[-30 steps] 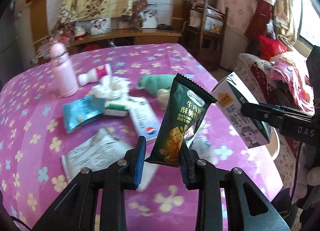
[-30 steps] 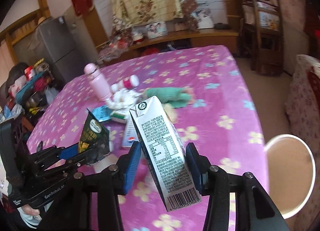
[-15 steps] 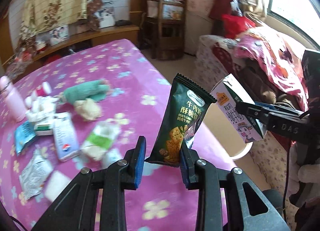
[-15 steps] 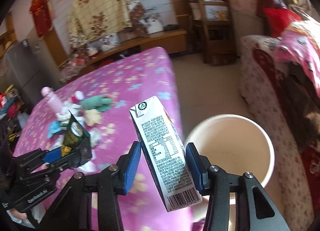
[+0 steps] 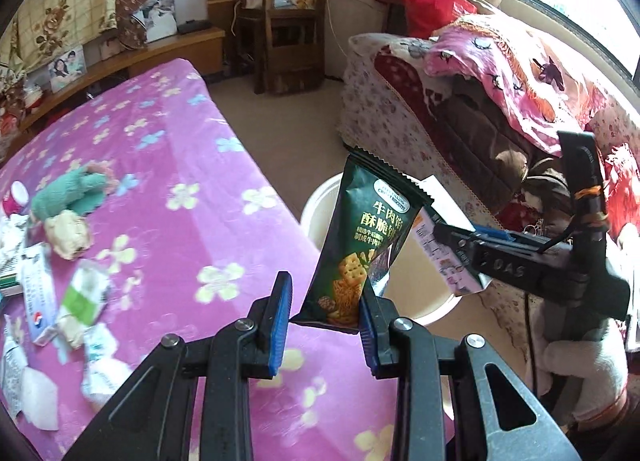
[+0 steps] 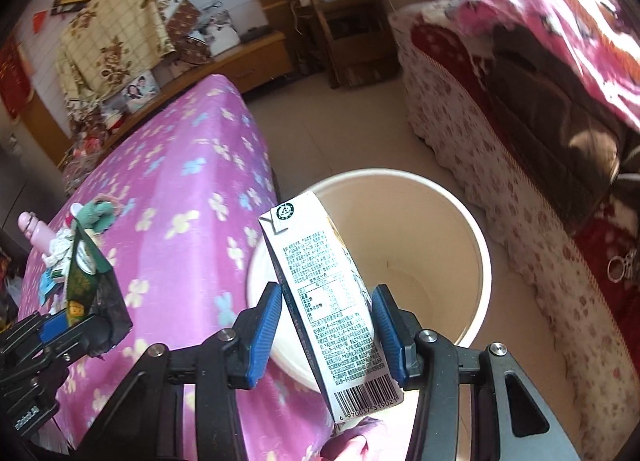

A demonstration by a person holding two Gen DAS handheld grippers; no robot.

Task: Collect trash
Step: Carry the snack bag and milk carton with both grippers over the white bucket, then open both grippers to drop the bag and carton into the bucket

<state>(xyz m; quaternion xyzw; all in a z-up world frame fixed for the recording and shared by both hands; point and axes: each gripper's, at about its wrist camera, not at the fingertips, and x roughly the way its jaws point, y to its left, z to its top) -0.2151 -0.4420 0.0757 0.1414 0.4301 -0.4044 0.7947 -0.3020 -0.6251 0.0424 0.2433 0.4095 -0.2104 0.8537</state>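
Fingers of our right gripper (image 6: 326,331) clamp the milk carton (image 6: 324,297) over the white bin (image 6: 476,253), ready to drop; our left gripper (image 5: 324,321) pinches the biscuit wrapper (image 5: 362,245) by its lower edge near the rim, beside the tabletop (image 5: 160,165).

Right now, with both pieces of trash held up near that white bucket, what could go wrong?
The green biscuit wrapper hangs near the bucket's rim beside the table edge; let go there, it might flutter onto the floor. The left gripper seems to touch it with one pad only, so it could slip early. The milk carton in the right gripper sits tilted and might clip the rim.
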